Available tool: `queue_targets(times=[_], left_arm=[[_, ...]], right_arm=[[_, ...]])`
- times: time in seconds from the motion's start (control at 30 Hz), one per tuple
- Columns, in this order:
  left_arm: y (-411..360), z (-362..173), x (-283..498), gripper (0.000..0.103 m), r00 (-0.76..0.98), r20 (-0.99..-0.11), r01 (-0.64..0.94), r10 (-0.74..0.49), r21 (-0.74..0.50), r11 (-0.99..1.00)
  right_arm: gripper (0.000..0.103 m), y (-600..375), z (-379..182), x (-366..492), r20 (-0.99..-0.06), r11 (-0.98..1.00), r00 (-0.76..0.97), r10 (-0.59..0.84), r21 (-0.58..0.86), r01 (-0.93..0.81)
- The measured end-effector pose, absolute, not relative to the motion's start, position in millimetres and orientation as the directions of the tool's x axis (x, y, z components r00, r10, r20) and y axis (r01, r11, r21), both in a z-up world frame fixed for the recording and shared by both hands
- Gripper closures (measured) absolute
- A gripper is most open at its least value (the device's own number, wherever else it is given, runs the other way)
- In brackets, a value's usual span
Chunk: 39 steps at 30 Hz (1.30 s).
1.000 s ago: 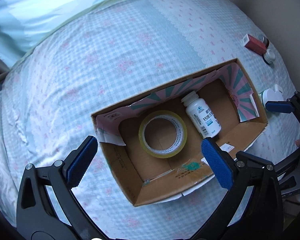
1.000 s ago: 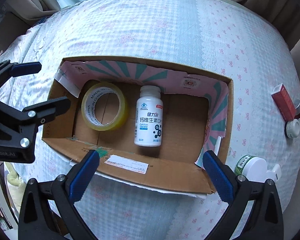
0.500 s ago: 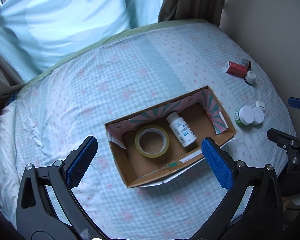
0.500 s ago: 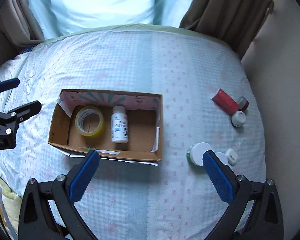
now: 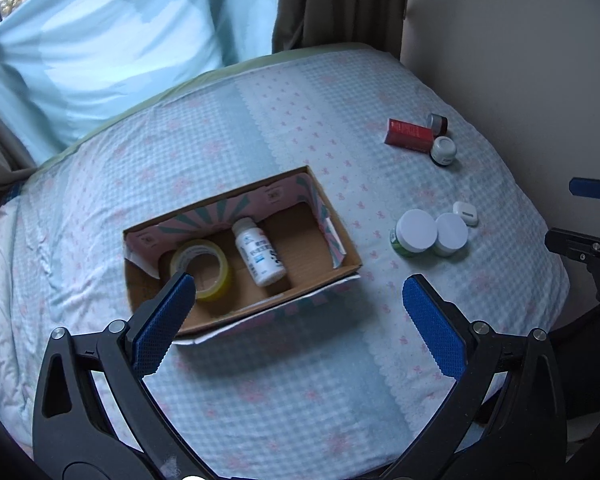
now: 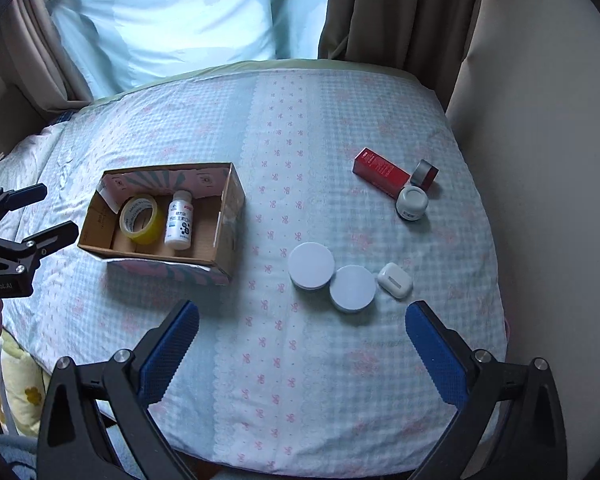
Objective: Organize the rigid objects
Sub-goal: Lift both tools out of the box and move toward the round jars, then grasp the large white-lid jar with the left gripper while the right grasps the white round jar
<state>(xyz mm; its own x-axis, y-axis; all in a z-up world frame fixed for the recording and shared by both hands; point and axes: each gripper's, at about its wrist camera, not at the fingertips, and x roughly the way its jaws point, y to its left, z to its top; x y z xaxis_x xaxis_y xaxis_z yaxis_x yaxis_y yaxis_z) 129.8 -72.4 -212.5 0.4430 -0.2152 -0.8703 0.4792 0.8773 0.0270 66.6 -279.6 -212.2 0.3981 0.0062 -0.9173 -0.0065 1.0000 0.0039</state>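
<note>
An open cardboard box (image 5: 344, 256) (image 6: 230, 216) lies on the bed and holds a yellow tape roll (image 5: 204, 268) (image 6: 140, 220) and a white pill bottle (image 5: 260, 256) (image 6: 179, 220). To its right lie two white-lidded jars (image 6: 311, 266) (image 6: 353, 289) (image 5: 416, 232), a white earbud case (image 6: 395, 280) (image 5: 465, 213), a red box (image 6: 380, 172) (image 5: 408, 136) and two small jars (image 6: 412, 202) (image 6: 425, 174). My left gripper (image 5: 298, 320) is open and empty, high above the box's near side. My right gripper (image 6: 302, 344) is open and empty, above the bed in front of the white jars.
The bed (image 6: 284, 128) has a pale blue checked cover with pink bows. A blue curtain (image 6: 172, 20) and a brown curtain (image 6: 400, 12) hang behind it. A beige wall (image 6: 540, 120) runs along the right. A yellow flowered cloth (image 6: 24, 392) hangs at the bed's left edge.
Both grippers have pulled up and back from the box, so the whole bed now shows. The right view has shifted right toward the loose jars. Both stay open and empty.
</note>
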Motion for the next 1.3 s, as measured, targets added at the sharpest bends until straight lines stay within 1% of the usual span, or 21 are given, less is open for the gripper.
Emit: queue_targets(times=[0.1, 0.2, 0.37, 0.5, 0.57, 0.63, 0.73, 0.9, 1.0, 1.17, 1.23, 1.27, 1.3], left_arm=[[-108, -229, 111, 0.0, 0.445, -0.874, 0.466, -0.196, 0.039, 0.884], [-141, -250, 96, 0.0, 0.444, -0.875, 0.449, -0.191, 0.033, 0.893], [-184, -300, 84, 0.0, 0.442, -0.878, 0.448, -0.183, 0.039, 0.893], [-211, -361, 86, 0.0, 0.45, -0.873, 0.459, -0.185, 0.049, 0.887], [-222, -394, 91, 0.002, 0.452, -0.874, 0.467, -0.178, 0.062, 0.882], [-233, -421, 95, 0.006, 0.455, -0.873, 0.481, -0.173, 0.077, 0.874], [-245, -448, 106, 0.006, 0.481, -0.862, 0.483, -0.163, 0.105, 0.869], [-252, -470, 130, 0.006, 0.503, -0.843, 0.468, -0.191, 0.079, 0.88], [-259, -475, 139, 0.006, 0.5, -0.834, 0.493, -0.232, 0.054, 0.868], [-267, -480, 150, 0.007, 0.483, -0.838, 0.523, -0.254, 0.043, 0.852], [-268, -482, 156, 0.008, 0.473, -0.841, 0.531, -0.264, 0.034, 0.846], [-269, -482, 159, 0.009, 0.468, -0.842, 0.534, -0.269, 0.028, 0.845], [-271, -483, 163, 0.013, 0.463, -0.842, 0.537, -0.275, 0.019, 0.844]], right_arm=[[0.0, -310, -227, 64, -0.922, 0.998, 0.386, 0.029, 0.002, -0.069], [0.0, -340, -241, 69, -0.924, 0.997, 0.381, 0.031, 0.0, -0.08], [0.0, -386, -269, 92, -0.918, 1.0, 0.396, 0.03, 0.028, -0.011], [0.0, -409, -308, 118, -0.908, 0.999, 0.419, 0.001, 0.024, 0.049], [0.0, -418, -329, 130, -0.904, 0.997, 0.428, -0.01, 0.025, 0.076], [0.0, -425, -349, 141, -0.899, 0.995, 0.438, -0.014, 0.033, 0.098], [0.0, -435, -378, 157, -0.897, 0.992, 0.443, -0.013, 0.045, 0.118], [0.0, -448, -414, 181, -0.899, 0.99, 0.436, -0.041, 0.022, 0.139], [0.0, -455, -427, 194, -0.898, 0.987, 0.435, -0.062, 0.009, 0.16], [0.007, -466, -441, 220, -0.901, 0.985, 0.428, -0.073, 0.003, 0.173], [0.015, -465, -446, 230, -0.903, 0.988, 0.424, -0.071, -0.005, 0.156], [0.017, -464, -448, 234, -0.904, 0.989, 0.422, -0.069, -0.006, 0.15], [0.02, -463, -451, 238, -0.905, 0.989, 0.42, -0.067, -0.005, 0.145]])
